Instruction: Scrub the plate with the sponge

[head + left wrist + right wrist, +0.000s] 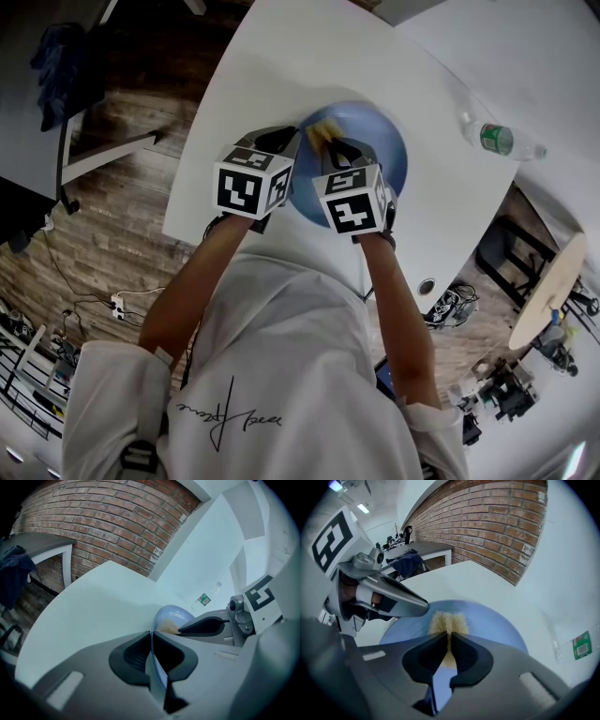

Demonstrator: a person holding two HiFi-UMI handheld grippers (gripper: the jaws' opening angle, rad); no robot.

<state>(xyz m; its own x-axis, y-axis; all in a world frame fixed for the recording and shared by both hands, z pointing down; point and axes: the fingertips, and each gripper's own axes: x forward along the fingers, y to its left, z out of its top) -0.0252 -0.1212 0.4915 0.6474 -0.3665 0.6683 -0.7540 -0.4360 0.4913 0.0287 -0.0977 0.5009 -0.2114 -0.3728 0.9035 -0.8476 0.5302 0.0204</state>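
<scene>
A blue plate [375, 141] lies on the white table [281, 75]. My left gripper [289, 142] is shut on the plate's left rim; in the left gripper view the plate's thin blue edge [157, 660] runs between its pads. My right gripper [333, 148] is shut on a yellow sponge [321, 133], which presses on the plate's near-left part. In the right gripper view the sponge [449, 623] sticks out beyond the jaws onto the plate [492, 620], with the left gripper's finger [401, 597] just to its left.
A clear plastic bottle [497, 139] with a green label lies on the table to the plate's right, also in the left gripper view as the bottle [206, 597]. A brick wall [487, 522] stands beyond the table. A second table with dark cloth [410, 559] stands at the left.
</scene>
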